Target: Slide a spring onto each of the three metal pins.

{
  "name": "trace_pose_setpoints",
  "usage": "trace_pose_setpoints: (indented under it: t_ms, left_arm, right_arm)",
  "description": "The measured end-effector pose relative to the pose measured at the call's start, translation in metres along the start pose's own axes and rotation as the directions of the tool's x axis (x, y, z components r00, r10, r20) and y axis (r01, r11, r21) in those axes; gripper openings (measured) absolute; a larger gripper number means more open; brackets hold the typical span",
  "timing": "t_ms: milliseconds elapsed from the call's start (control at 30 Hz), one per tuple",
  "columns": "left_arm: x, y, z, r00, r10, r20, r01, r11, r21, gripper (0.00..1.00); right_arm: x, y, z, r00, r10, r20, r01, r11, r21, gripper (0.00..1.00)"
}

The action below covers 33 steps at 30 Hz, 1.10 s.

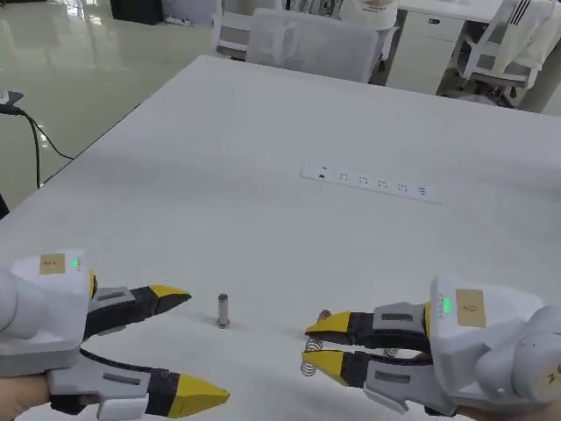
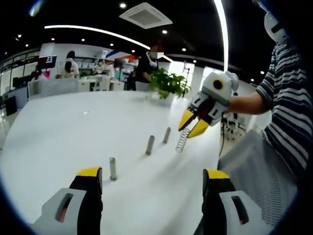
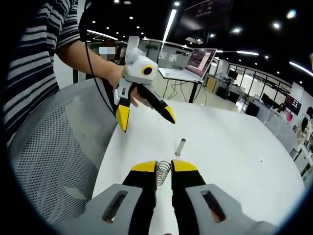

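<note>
Entry: one small silver coil spring of thin wire [image 3: 164, 171]. You have it clamped between your right tongs [image 1: 316, 342], whose yellow tips sit almost together on its upper turns. It sits low over the plain white worktop [image 1: 263, 132], on your side of the long white power strip [image 1: 368, 182] and well apart from it. You cannot tell whether its free lower end touches the surface. Associated items: three short grey metal pins [image 2: 150, 145], upright in a row on your side of the power strip and running roughly alongside it. All are bare, so no spring is seated yet. The held spring hangs just beside the pin at the right-hand end of that row. Your left tongs [image 1: 186, 346] are spread wide and hold nothing, on your side of the strip and out past its left end. Handling, by judgement: the spring is very light, soft along its axis and slick. A hard squeeze would likely flatten the coils or shoot it out of the tips. Hold it lightly across the sides near the top end, so the bore and bottom turns stay clear to drop over a pin. The pins look stiff but slender and may tip if knocked.
</note>
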<state>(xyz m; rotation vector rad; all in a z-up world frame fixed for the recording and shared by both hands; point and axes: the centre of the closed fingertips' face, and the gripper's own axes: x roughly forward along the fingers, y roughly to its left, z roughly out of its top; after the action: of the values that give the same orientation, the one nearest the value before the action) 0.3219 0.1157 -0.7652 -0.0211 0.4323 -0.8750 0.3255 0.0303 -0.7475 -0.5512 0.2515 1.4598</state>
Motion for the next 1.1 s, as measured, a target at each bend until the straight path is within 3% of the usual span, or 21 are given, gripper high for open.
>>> trace_pose_setpoints:
  t_ms: [200,600,800,1100]
  left_arm:
    - [-0.010,0.008,-0.005,0.9995,0.030,-0.014,-0.030,0.999,-0.014,0.98]
    - [-0.024,0.015,-0.006,0.9980,0.063,-0.008,-0.063,0.998,-0.026,0.98]
    - [-0.030,0.019,-0.009,0.9970,0.076,-0.012,-0.077,0.997,-0.031,0.98]
    - [-0.032,0.020,-0.008,0.9966,0.082,-0.011,-0.082,0.996,-0.029,0.98]
  right_arm:
    - [0.007,0.002,-0.002,1.0000,0.002,-0.001,-0.002,1.000,0.004,0.08]
    - [0.023,0.000,-0.001,0.9999,0.006,-0.010,-0.006,1.000,-0.006,0.08]
    - [0.035,-0.009,0.007,1.0000,-0.008,0.005,0.008,1.000,-0.005,0.08]
    - [0.057,-0.038,0.029,0.9965,-0.069,0.048,0.069,0.998,0.013,0.08]
